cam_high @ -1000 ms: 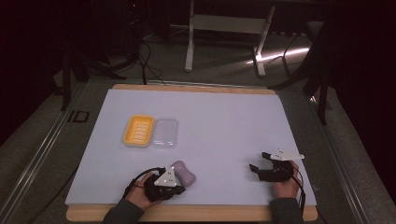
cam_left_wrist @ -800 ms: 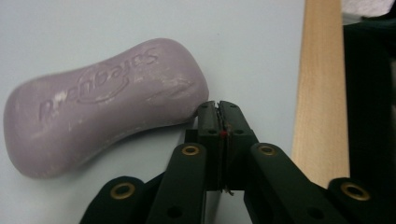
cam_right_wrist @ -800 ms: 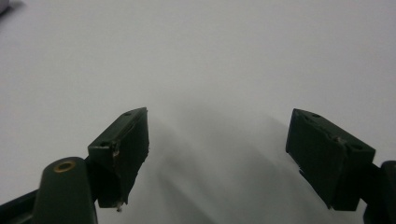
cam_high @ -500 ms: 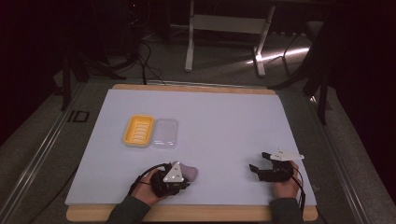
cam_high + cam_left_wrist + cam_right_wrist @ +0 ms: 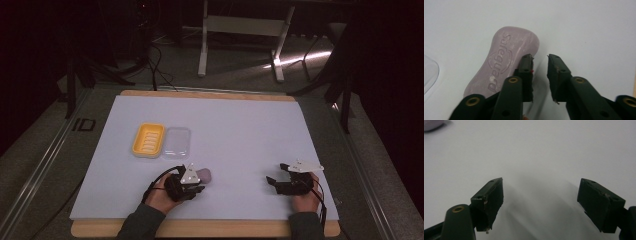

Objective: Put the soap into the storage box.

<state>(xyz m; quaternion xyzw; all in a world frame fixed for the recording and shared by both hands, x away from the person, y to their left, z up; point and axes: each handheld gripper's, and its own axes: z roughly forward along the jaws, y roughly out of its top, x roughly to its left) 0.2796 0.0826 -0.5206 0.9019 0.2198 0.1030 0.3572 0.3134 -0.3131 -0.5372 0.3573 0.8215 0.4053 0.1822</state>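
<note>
A pale purple soap bar (image 5: 504,67) lies flat on the white table sheet (image 5: 240,130), stamped side up. My left gripper (image 5: 540,56) sits low beside it, jaws a narrow gap apart with nothing between them. Its left finger (image 5: 526,72) rests against the bar's right edge. From above, the left gripper (image 5: 197,186) is at the front left with the soap bar (image 5: 204,175) just past it. My right gripper (image 5: 276,174) rests at the front right, wide open over bare sheet (image 5: 541,182). The soap bar (image 5: 431,123) peeks in at that view's top left corner.
A yellow ribbed soap dish (image 5: 148,139) and a clear lid (image 5: 177,141) lie side by side left of centre, behind the left hand. The table's wooden front edge (image 5: 210,229) is close under both forearms. Metal stand legs (image 5: 202,45) rise beyond the far edge.
The left hand and its gripper have shifted a little right and away from the person, and the soap bar has moved slightly the same way. The right gripper has stayed put.
</note>
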